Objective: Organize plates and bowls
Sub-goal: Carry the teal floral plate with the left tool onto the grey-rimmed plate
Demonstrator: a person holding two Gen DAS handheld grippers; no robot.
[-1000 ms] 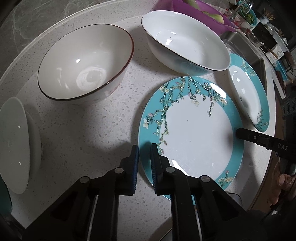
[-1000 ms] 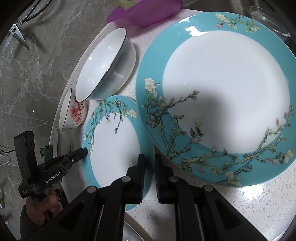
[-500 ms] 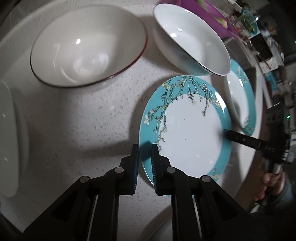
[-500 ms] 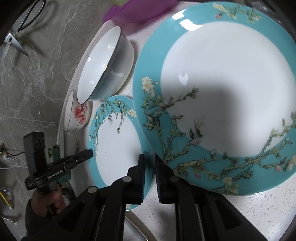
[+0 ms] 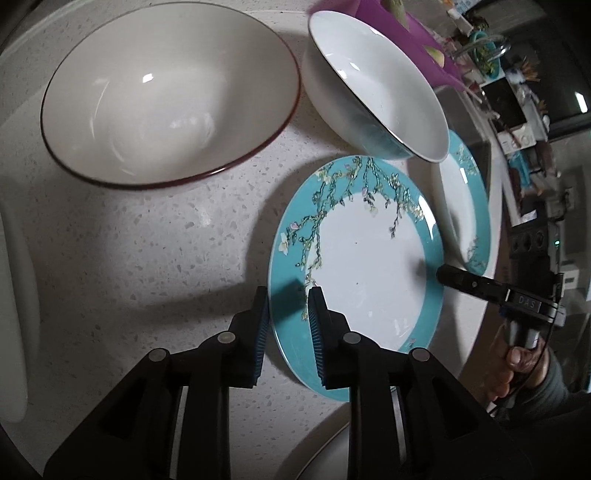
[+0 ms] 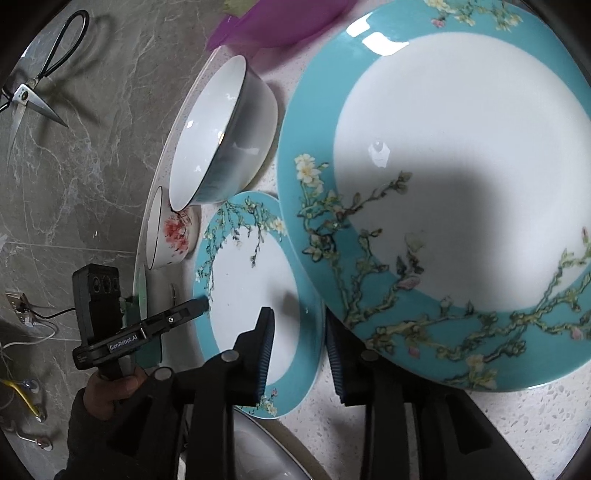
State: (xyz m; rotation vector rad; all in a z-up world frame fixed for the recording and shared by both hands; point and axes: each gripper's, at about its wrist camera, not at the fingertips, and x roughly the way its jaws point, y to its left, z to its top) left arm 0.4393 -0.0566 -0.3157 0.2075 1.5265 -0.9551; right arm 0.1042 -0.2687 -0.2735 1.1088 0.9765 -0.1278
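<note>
A small teal-rimmed plate (image 5: 369, 273) (image 6: 251, 295) with a blossom pattern lies flat on the speckled counter. My left gripper (image 5: 287, 295) straddles its left rim; the jaws are opening and the pads do not press on it. My right gripper (image 6: 297, 314) straddles the opposite rim, jaws also opening, pads clear of the plate. Each gripper shows in the other's view, the right gripper (image 5: 448, 275) and the left gripper (image 6: 197, 304). A large matching plate (image 6: 461, 184) (image 5: 465, 199) lies beside it. Behind stand a white dark-rimmed bowl (image 5: 376, 81) (image 6: 218, 129) and a cream red-rimmed bowl (image 5: 166, 99) (image 6: 170, 236).
A white dish (image 5: 14, 314) sits at the counter's left edge. A purple container (image 5: 406, 26) (image 6: 280, 18) stands behind the bowls. Scissors (image 6: 33, 85) hang on the grey marble wall. A curved metal rim (image 5: 325, 446) shows below the grippers. A person's hand (image 6: 110, 391) holds the left gripper.
Both grippers' jaws have spread from nearly shut to a narrow gap around the small plate's rim. The left gripper tipped further down towards the plate; the right one stayed put.
</note>
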